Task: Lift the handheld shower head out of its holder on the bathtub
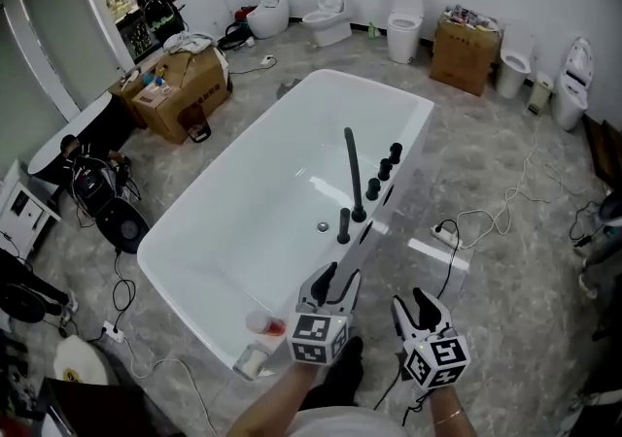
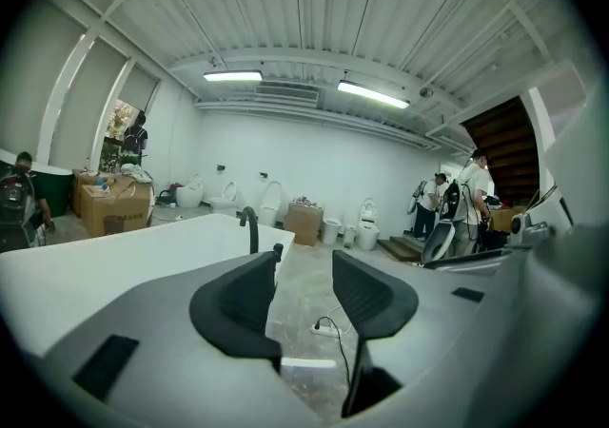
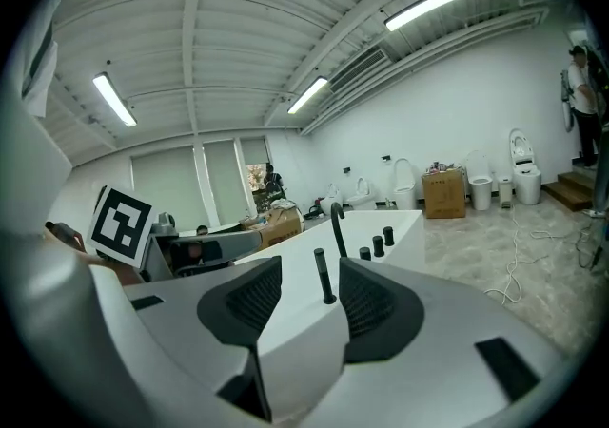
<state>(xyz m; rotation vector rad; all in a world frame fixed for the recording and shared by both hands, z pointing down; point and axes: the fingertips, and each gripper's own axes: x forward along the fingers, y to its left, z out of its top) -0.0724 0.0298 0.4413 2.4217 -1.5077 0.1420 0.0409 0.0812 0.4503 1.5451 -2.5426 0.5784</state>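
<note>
The handheld shower head is a slim black stick standing upright in its holder on the white bathtub's rim. It is beside the curved black faucet spout and a row of three black knobs. Both grippers hang near the tub's near corner, short of the fittings. My left gripper is open and empty; in its own view the left gripper frames bare floor. My right gripper is open too. In the right gripper view the shower head shows in the gap of the right gripper, still some way off.
A clear cup with red contents and a bottle sit on the tub's near end. A power strip and cables lie on the floor to the right. Cardboard boxes and several toilets line the room. People stand by steps.
</note>
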